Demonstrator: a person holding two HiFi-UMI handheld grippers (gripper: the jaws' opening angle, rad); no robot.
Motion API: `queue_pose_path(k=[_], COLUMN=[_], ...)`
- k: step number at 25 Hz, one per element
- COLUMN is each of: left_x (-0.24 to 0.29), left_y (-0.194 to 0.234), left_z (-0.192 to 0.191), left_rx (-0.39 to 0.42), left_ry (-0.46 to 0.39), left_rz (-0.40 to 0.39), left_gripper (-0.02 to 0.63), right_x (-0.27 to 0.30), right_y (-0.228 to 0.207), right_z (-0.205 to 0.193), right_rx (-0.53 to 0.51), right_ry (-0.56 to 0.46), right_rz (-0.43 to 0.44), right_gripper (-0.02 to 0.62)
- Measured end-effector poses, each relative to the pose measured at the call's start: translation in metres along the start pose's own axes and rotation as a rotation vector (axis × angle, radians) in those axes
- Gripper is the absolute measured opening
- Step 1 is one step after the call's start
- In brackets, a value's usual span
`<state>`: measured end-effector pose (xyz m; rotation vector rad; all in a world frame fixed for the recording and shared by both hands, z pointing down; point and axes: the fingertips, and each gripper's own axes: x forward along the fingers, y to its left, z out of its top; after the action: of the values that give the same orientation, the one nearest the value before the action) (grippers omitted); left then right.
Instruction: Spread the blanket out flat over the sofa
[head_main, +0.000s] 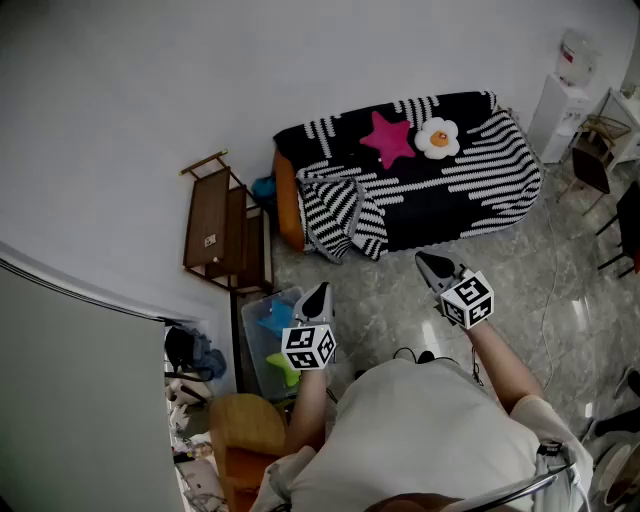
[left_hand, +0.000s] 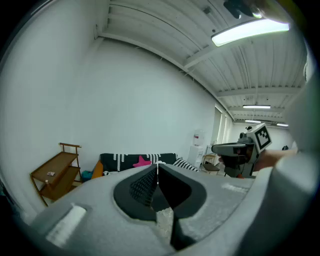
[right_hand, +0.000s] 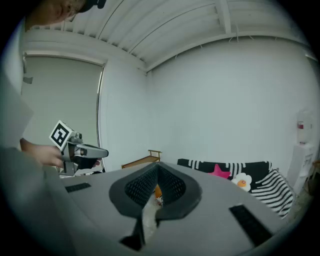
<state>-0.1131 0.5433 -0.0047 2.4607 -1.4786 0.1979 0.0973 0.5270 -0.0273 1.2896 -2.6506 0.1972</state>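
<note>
The black-and-white striped blanket (head_main: 450, 185) lies over most of the sofa (head_main: 287, 195), but its left front corner is bunched in a doubled fold (head_main: 340, 215) hanging toward the floor. A pink star cushion (head_main: 388, 138) and a flower cushion (head_main: 437, 138) sit on top, near the back.

Both tools are well short of it. The left gripper (head_main: 319, 292) has its jaws pressed together on nothing, and the right gripper (head_main: 424, 262) looks the same.

I'd worry that a hard tug on the fold drags the whole blanket forward and tips the cushions off.

The wooden rack (head_main: 225, 230) and toy bin (head_main: 268, 335) crowd the sofa's left end, and a cable (head_main: 548, 290) trails on the right. The floor straight ahead is open.
</note>
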Motion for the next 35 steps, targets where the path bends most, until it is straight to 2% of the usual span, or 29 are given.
queue_pose_path(k=[8, 25, 35], left_x=[0.002, -0.004, -0.002], left_y=[-0.005, -0.021, -0.033], left_z=[-0.002, -0.011, -0.013], left_rx=[-0.002, -0.045, -0.063], left_ry=[-0.001, -0.023, -0.025], left_rz=[-0.001, 0.006, 0.038], left_gripper=[0.021, 0.021, 0.023], right_x=[-0.003, -0.018, -0.025], right_y=[-0.003, -0.017, -0.023], right_z=[-0.002, -0.015, -0.017], right_rx=[-0.006, 0.051, 0.041], right_ry=[-0.003, -0.001, 0.010], right_rz=[0.003, -0.026, 0.012], right_gripper=[0.003, 0.003, 0.003])
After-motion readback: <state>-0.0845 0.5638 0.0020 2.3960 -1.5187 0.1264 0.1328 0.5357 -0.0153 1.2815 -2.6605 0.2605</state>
